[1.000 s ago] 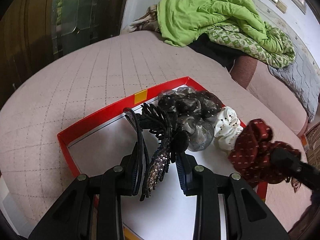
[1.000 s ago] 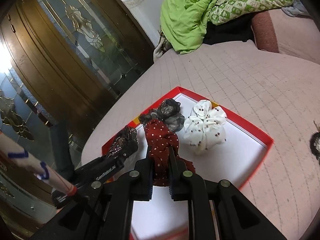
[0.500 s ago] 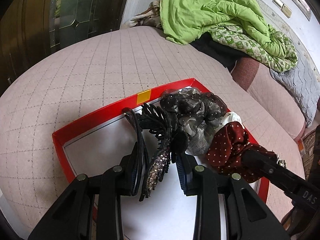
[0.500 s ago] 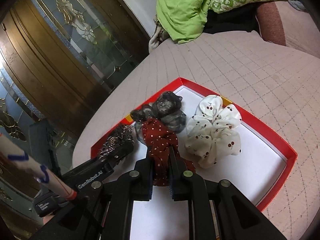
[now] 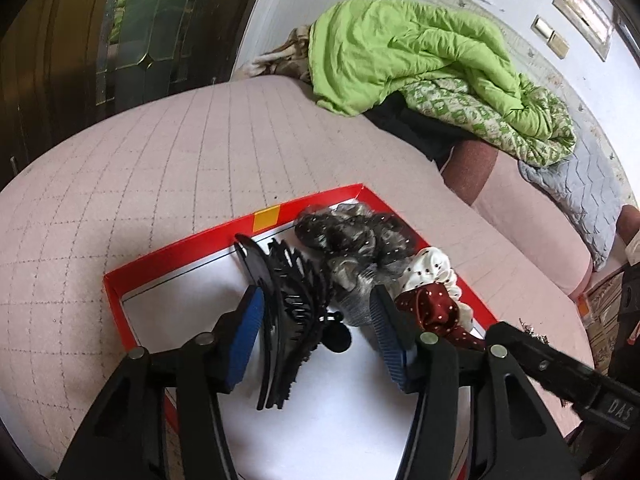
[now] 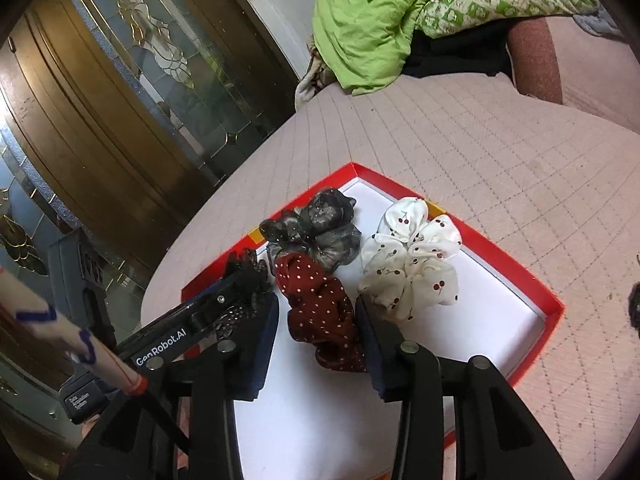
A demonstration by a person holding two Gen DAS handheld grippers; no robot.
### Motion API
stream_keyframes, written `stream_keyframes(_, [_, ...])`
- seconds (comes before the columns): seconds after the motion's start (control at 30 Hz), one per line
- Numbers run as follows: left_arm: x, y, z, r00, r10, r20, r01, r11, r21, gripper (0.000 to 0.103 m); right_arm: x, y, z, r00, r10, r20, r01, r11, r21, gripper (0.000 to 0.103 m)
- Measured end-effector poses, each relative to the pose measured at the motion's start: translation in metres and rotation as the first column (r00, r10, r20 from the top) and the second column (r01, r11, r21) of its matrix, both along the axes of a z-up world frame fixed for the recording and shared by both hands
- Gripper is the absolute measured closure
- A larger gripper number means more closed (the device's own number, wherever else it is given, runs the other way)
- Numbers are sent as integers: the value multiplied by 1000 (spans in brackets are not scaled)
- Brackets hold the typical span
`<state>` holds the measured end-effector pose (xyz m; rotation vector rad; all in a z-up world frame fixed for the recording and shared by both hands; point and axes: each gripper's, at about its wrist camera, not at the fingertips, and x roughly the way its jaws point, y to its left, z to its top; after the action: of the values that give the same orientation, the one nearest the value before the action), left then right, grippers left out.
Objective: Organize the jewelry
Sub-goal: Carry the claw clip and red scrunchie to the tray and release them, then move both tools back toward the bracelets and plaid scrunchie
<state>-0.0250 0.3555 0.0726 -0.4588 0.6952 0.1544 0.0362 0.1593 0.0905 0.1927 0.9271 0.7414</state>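
Releasing step, both sides at once. Best done by letting jaws spread fully, then backing straight out along the fingers, no sideways drag, so nothing snags on the pads.

Black toothed plastic claw clip with sparkly stone-set back lying in the red-rimmed shallow cardboard box with white floor, near its left rim, between the blue pads of the left gripper. Jaws just been opening, now apart; left pad close to the clip or brushing it, cannot tell which, right pad clear. Teeth could catch a pad on retreat, so lift slightly first.

Dark red white-dotted fabric scrunchie resting on the white floor mid-box, between the fingers of the right gripper. Jaws just been opening, now spread, cloth slack and not pinched. Soft, crumpled, will stay where dropped.

Outward: grey-black sheer dotted scrunchie toward the box's far corner, touching the red one. White satin cherry-print scrunchie just beside, toward the right rim. Box sitting on pale pink quilted bed cover. Green quilt heap well apart at the far end. Small dark item on the cover past the right rim, too cut off to identify.
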Motion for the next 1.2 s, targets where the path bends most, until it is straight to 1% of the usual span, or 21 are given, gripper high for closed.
stream_keyframes(0.2, [-1,-6,2,1000,3,-1,-3,1000,27,48,-6,-18,14,1000,-22,22,21,1000,18,57])
stream_keyframes(0.33, [-6,-12,8,1000,4,20,-6,997,74,48,-11,-34,21,999,-41,34,39,999,38,57])
stream_keyframes(0.4, [-11,-15,12,1000,9,28,-12,995,103,48,-14,-45,23,998,-58,27,57,997,56,57])
stream_keyframes(0.5, [-20,-23,21,999,2,40,-7,992,124,48,-20,-63,24,997,-82,13,81,994,76,57])
stream_keyframes(0.63, [-33,-50,40,997,-42,58,32,985,172,48,-32,-91,31,993,-118,22,115,989,91,57])
stream_keyframes(0.7, [-36,-65,45,997,-64,51,54,982,179,47,-38,-106,34,990,-138,17,136,985,104,57])
stream_keyframes(0.77, [-40,-89,51,993,-114,39,106,978,178,47,-44,-120,36,987,-158,17,155,981,113,57])
stream_keyframes(0.87, [-43,-124,61,982,-186,30,177,966,190,47,-54,-148,42,980,-195,30,190,974,123,57])
stream_keyframes(0.97, [-49,-166,71,965,-260,25,250,947,199,47,-63,-182,48,967,-255,19,249,956,156,57])
stream_keyframes(1.07, [-53,-200,78,943,-332,14,324,928,182,47,-72,-215,53,950,-312,18,305,936,175,57])
stream_keyframes(1.2, [-65,-251,89,905,-426,6,418,890,183,47,-87,-261,61,924,-380,25,368,908,199,57])
